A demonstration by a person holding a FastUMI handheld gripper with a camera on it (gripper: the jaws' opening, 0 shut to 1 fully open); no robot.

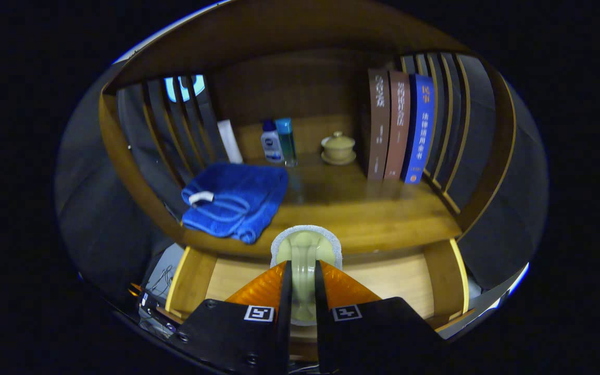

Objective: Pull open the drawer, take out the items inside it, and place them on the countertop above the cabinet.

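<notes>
I have the tool [303,291] clenched on a pale green object with a grey-white foam-like rim [305,250], rounded at its far end; both fingers press on its narrow middle part. I can't tell what the object is. It sits between the fingers and sticks out just ahead of them, above the pulled-open light wooden drawer [399,284] and right at the front edge of the brown wooden tabletop [362,208].

On the tabletop, beyond the fingers to the left, lies a folded blue towel with a white loop tag [235,200], close to the front edge. Further back near the rear wall stand a small white bottle with a blue cap [271,141] and a teal bottle [286,140], just beside each other. To their right sits a small beige lidded cup on a saucer [338,148]. Right of that, three upright books [400,127] stand touching: two brown, one blue. Slatted wooden sides [175,130] close the tabletop in left and right.
</notes>
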